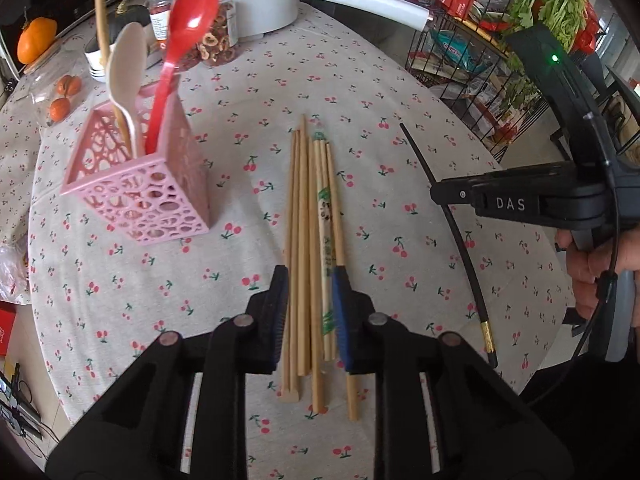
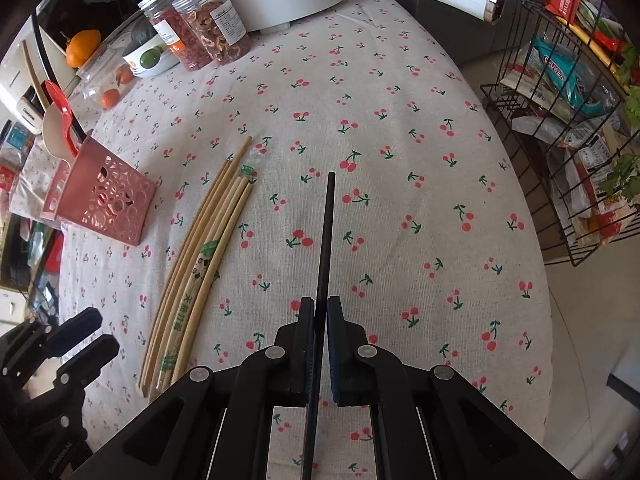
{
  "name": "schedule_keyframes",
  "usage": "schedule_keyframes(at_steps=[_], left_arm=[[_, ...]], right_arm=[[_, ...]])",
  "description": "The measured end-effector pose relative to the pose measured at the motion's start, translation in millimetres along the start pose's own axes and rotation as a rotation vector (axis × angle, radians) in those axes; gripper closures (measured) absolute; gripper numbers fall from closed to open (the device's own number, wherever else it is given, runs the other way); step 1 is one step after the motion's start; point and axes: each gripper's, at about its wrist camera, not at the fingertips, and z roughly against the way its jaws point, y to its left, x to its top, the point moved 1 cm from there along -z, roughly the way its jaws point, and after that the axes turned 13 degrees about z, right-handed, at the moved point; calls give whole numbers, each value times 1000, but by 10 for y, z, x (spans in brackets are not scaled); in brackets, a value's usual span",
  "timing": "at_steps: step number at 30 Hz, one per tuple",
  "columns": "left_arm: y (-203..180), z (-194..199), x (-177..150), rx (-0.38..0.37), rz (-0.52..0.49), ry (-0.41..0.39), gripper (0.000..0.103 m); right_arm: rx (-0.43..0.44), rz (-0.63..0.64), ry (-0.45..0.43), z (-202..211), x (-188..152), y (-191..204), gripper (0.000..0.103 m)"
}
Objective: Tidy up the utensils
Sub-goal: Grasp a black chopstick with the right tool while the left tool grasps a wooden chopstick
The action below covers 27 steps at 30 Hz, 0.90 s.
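Right gripper [image 2: 321, 320]: jaws clamped on black chopstick [image 2: 326, 236]. Left gripper [image 1: 310, 300]: jaws parted, straddling wooden chopsticks [image 1: 308, 240] mid-table. Pink holder [image 1: 140, 184] near left edge of table.

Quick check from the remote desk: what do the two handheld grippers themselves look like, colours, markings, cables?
Both are matte black plastic with silver pivot rivets and dark blue ribbed finger pads. The right gripper, seen from the left wrist camera, carries white "DAS" lettering, a green indicator light and a thin black cable. The left gripper matches.
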Motion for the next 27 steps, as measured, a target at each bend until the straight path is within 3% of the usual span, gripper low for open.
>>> schedule_keyframes(at_steps=[2,5,19,27], left_arm=[[-90,-155,94,-53,24,34,90],[-155,-346,260,-58,73,54,90],[-252,-750,468,76,128,96,90],[-356,-816,498,132,55,124,92]], right_arm=[[7,-1,-2,35,-29,-56,97],[23,-14,-5,74,-87,-180,97],[81,-22,-4,94,-105,-264,97],[82,-40,2,78,-119,-296,97]])
